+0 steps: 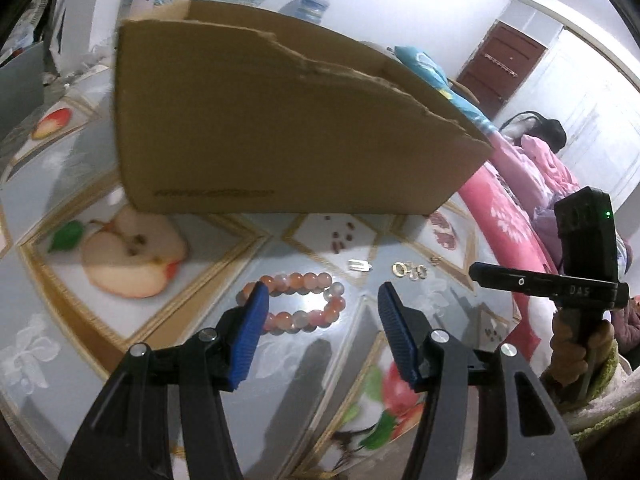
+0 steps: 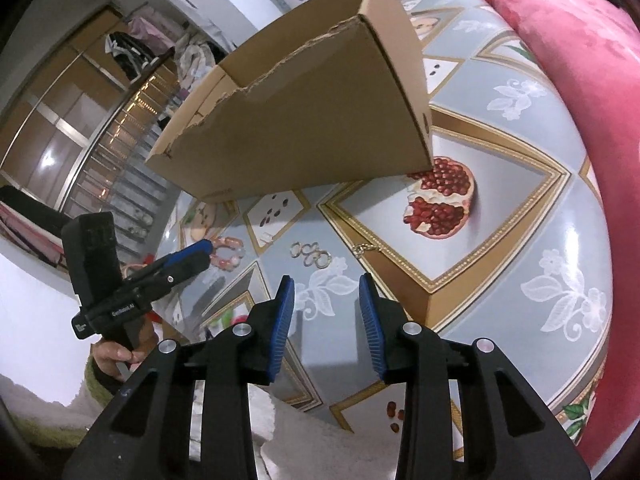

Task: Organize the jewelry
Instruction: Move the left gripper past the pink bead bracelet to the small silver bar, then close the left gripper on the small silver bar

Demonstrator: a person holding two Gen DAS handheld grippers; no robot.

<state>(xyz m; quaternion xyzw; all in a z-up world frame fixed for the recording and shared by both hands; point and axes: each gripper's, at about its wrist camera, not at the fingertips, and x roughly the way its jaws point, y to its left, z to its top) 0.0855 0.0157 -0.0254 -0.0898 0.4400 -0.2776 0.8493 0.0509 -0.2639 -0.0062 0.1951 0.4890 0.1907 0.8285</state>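
A bracelet of pink and white beads (image 1: 306,280) lies on the tablecloth, also visible as the bracelet (image 2: 228,254) in the right wrist view. My left gripper (image 1: 323,294) hangs open just over it, and the left pad hides the bracelet's left end. Several small gold and silver rings (image 1: 409,270) lie to the right; the same rings (image 2: 312,255) sit just beyond my open right gripper (image 2: 326,280), which has nothing between its pads. A thin gold chain piece (image 2: 362,249) and a small silver clip (image 1: 360,266) lie nearby.
A torn cardboard box (image 1: 280,120) stands behind the jewelry, the same box (image 2: 300,120) in the right wrist view. The tablecloth (image 2: 520,184) has fruit prints. A pink blanket (image 2: 580,60) borders the table. A hand (image 1: 580,344) holds the right gripper's handle.
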